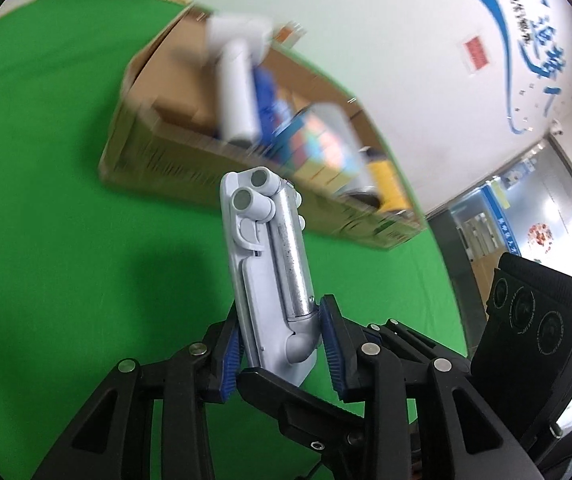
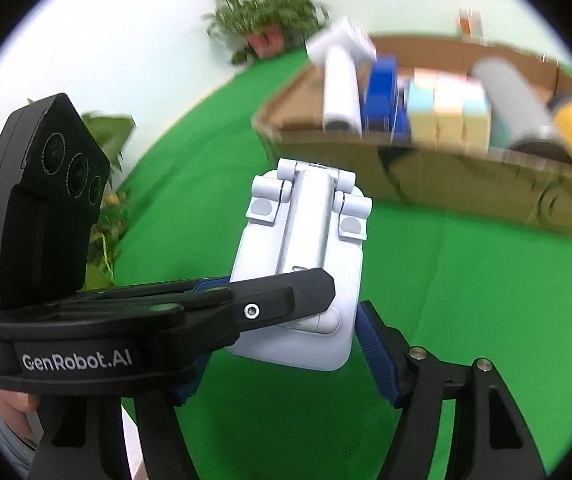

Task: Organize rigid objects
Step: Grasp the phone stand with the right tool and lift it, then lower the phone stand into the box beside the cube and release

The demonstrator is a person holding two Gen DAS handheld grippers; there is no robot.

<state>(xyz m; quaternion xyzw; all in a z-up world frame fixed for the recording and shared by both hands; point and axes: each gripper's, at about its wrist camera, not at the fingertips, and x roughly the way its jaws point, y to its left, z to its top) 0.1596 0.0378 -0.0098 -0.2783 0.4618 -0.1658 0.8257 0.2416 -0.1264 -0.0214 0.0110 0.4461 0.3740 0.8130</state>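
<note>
Green cloth [image 1: 46, 160] covers the table, and your cardboard box [image 1: 158, 160] sits ahead. Both claws clamp 1 folded white stand [image 1: 270, 264]: left gripper [image 1: 282, 344] pinches its thin edges, right gripper [image 2: 286, 344] its broad base. It looks rigid, light and smooth, so grip low. Its long axis points boxward.

A green cloth [image 1: 46, 160] covers the bench. Behind it stands a white wall [image 1: 385, 40] bearing a blue swoosh with lettering [image 1: 497, 32] and a small red sign [image 1: 477, 53]. Potted plants [image 2: 266, 24] sit beyond the bench's far edge, and a glazed doorway [image 1: 525, 200] opens beside the wall.
</note>
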